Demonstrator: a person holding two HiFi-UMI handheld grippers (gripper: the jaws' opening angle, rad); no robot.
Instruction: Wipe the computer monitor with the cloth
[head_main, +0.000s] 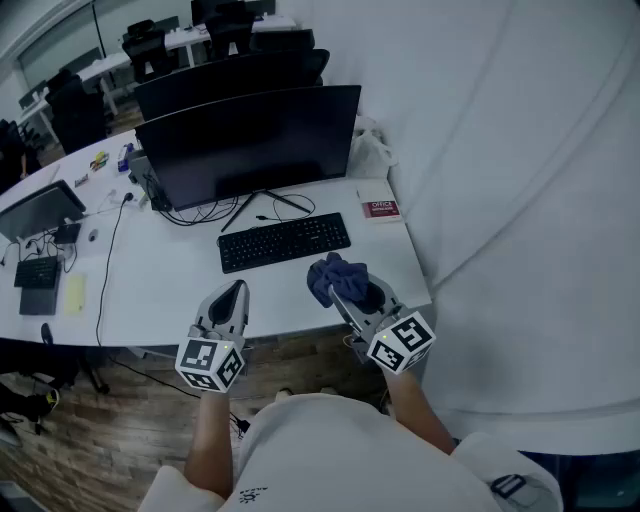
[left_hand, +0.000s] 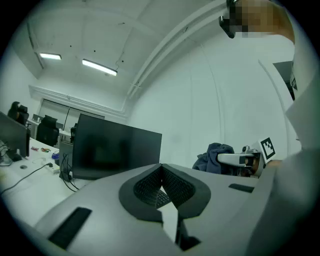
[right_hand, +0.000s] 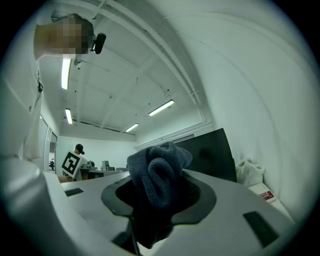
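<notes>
A wide black monitor (head_main: 252, 142) stands dark at the back of the white desk (head_main: 160, 285), behind a black keyboard (head_main: 284, 241). My right gripper (head_main: 340, 285) is shut on a dark blue cloth (head_main: 334, 277), which bunches out past its jaws near the keyboard's right end. In the right gripper view the cloth (right_hand: 159, 172) fills the jaws, with the monitor (right_hand: 207, 155) beyond. My left gripper (head_main: 232, 297) hovers at the desk's front edge, shut and holding nothing. The left gripper view shows the monitor (left_hand: 116, 150) ahead and the cloth (left_hand: 216, 156) at the right.
A red and white box (head_main: 380, 209) lies right of the keyboard, with a crumpled white bag (head_main: 372, 148) behind it. Cables (head_main: 205, 210) trail under the monitor. A laptop (head_main: 40, 210) and small items sit at the desk's left. A white curtain wall (head_main: 520, 170) closes the right side.
</notes>
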